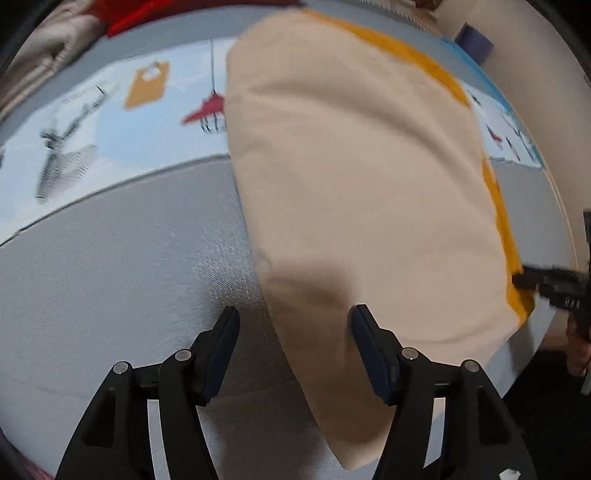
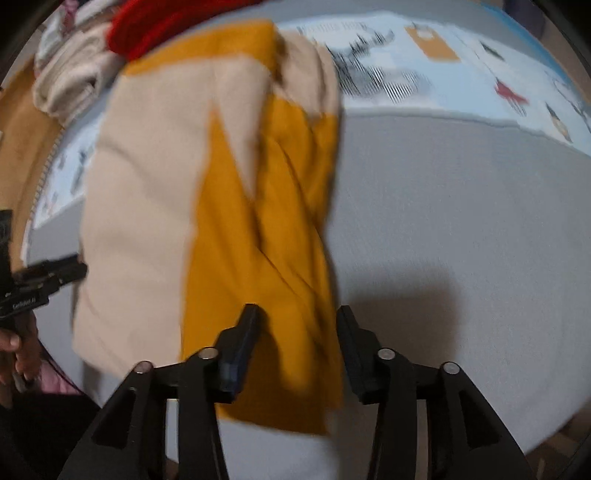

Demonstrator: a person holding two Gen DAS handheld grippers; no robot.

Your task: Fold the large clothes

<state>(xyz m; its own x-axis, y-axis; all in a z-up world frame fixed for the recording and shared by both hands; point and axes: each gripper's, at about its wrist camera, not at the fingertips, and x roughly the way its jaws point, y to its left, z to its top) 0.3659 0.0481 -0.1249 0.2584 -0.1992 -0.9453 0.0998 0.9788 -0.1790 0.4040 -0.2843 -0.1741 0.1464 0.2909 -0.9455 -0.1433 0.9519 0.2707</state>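
Both grippers, left (image 1: 293,317) and right (image 2: 297,314), gape over the garment (image 1: 362,192) (blurred, seemingly unpinched).

We see a grey bench (image 1: 110,280) with a pale blue printed sheet (image 1: 122,122) across its far part, bearing an orange clipboard picture (image 1: 147,85) and a red lamp picture (image 1: 207,110). Behind lie a red cloth (image 2: 155,26) and what may be bundled cream fabric (image 2: 70,81), too blurred to name.
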